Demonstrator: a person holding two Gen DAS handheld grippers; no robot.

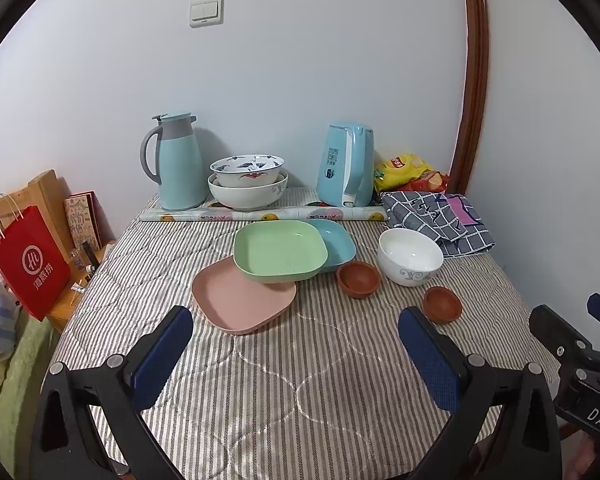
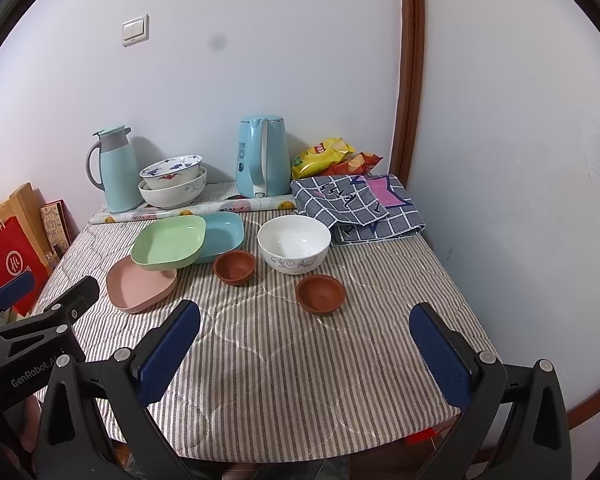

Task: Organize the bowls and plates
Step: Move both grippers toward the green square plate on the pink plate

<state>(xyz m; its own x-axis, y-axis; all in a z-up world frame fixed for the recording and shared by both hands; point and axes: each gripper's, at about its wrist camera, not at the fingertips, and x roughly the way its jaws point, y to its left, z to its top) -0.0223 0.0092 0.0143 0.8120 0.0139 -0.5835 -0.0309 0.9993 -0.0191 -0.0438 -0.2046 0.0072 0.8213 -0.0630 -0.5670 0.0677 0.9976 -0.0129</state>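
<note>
Three square plates overlap mid-table: a green plate (image 1: 280,250) (image 2: 169,242) rests on a pink plate (image 1: 242,300) (image 2: 140,286) and a blue plate (image 1: 336,242) (image 2: 222,236). To their right stand a white bowl (image 1: 410,254) (image 2: 294,244) and two small brown bowls, one (image 1: 358,278) (image 2: 235,266) beside the plates, the other (image 1: 442,304) (image 2: 320,293) nearer. Two patterned bowls (image 1: 247,182) (image 2: 172,182) sit stacked at the back. My left gripper (image 1: 296,330) hangs open above the near cloth, empty. My right gripper (image 2: 306,326) is open too, just short of the nearer brown bowl.
A striped cloth (image 1: 300,380) covers the table. At the back stand a blue thermos jug (image 1: 178,164), a blue kettle (image 1: 346,166), snack bags (image 1: 410,170) and a folded checked cloth (image 1: 436,216). A red paper bag (image 1: 28,264) stands left of the table. Walls close the back and right.
</note>
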